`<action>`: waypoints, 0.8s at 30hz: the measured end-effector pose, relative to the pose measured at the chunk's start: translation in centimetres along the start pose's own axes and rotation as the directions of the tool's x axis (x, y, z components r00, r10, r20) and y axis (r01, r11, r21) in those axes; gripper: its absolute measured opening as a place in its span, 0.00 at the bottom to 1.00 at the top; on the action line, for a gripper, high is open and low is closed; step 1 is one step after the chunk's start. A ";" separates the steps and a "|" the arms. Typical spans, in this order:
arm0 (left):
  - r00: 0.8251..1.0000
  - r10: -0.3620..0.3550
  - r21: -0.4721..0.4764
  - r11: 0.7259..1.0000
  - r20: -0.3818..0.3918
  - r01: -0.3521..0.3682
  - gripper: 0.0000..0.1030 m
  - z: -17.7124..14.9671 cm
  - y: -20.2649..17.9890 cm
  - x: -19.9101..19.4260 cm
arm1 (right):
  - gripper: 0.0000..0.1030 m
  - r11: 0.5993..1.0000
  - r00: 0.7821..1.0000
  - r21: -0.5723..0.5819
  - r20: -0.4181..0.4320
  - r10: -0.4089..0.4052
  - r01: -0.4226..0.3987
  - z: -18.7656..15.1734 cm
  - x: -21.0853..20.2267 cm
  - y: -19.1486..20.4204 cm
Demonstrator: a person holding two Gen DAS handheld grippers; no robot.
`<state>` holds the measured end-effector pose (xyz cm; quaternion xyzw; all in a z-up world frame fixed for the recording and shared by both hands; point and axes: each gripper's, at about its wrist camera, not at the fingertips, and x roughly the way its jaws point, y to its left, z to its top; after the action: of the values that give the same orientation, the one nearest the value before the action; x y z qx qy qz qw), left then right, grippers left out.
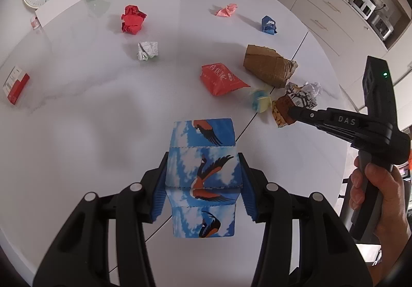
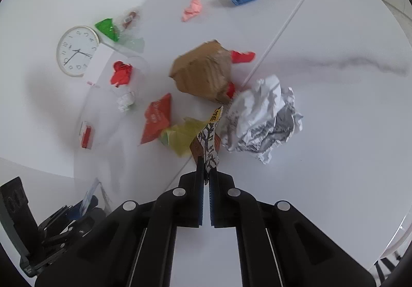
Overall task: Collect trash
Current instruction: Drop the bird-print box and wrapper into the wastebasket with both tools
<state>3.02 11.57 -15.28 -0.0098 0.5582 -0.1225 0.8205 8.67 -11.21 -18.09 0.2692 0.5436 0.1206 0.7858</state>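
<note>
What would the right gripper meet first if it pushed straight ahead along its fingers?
The right gripper is already shut on a printed wrapper. Just beyond it lie the yellow paper and the crumpled white paper; which comes first is unclear.

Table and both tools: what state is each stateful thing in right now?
left tool: shut on the bird-print box, held above the table
right tool: shut on the printed wrapper
cardboard piece: crushed, lying on the table
white paper: crumpled, loose
red pouch: puffed, lying flat
</note>
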 end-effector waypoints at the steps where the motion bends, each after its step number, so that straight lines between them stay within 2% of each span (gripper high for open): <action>1: 1.000 0.002 0.003 1.000 0.001 -0.002 0.47 0.0 -0.1 -0.1 | 0.04 1.000 1.000 -0.003 0.001 0.006 -0.006 0.0 -0.2 0.1; 4: 1.000 0.006 0.018 1.000 0.007 -0.006 0.47 0.0 -0.8 -0.5 | 0.04 1.000 1.000 -0.022 0.004 0.021 -0.020 -0.4 -1.3 0.4; 8: 1.000 -0.012 0.058 0.998 0.015 0.011 0.46 -0.1 -2.6 -1.3 | 0.04 0.999 0.999 -0.046 0.032 0.021 -0.020 -1.8 -5.0 0.0; 13: 0.998 -0.066 0.153 0.986 0.017 0.063 0.46 -0.4 -7.3 -2.1 | 0.04 0.996 0.993 -0.041 0.095 -0.069 0.073 -4.5 -11.5 -3.1; 15: 0.996 -0.092 0.196 0.977 0.007 0.088 0.46 -0.6 -9.7 -2.1 | 0.04 0.990 0.984 -0.016 0.120 -0.134 0.137 -5.8 -14.4 -5.4; 17: 0.992 -0.125 0.260 0.958 -0.009 0.123 0.47 -1.0 -13.0 -2.0 | 0.04 0.979 0.968 0.020 0.141 -0.206 0.205 -7.4 -17.2 -8.3; 21: 0.977 -0.201 0.379 0.901 -0.067 0.211 0.46 -2.1 -20.2 -1.0 | 0.04 0.951 0.938 0.108 0.162 -0.306 0.291 -10.5 -21.7 -13.8; 22: 0.967 -0.231 0.411 0.876 -0.103 0.253 0.46 -2.6 -22.9 -0.4 | 0.04 0.944 0.933 0.128 0.163 -0.322 0.303 -11.2 -22.5 -15.0; 23: 0.963 -0.243 0.427 0.863 -0.118 0.270 0.46 -2.9 -24.2 -0.1 | 0.04 0.936 0.926 0.153 0.166 -0.340 0.316 -12.0 -23.6 -16.4; 24: 0.953 -0.265 0.459 0.835 -0.148 0.303 0.46 -3.4 -26.8 0.6 | 0.04 0.930 0.921 0.172 0.168 -0.351 0.324 -12.7 -24.4 -17.5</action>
<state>-4.97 -14.16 -12.98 0.1145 0.5348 -0.3767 0.7477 -14.10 -33.74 -11.90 0.2365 0.5092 -0.0826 0.8233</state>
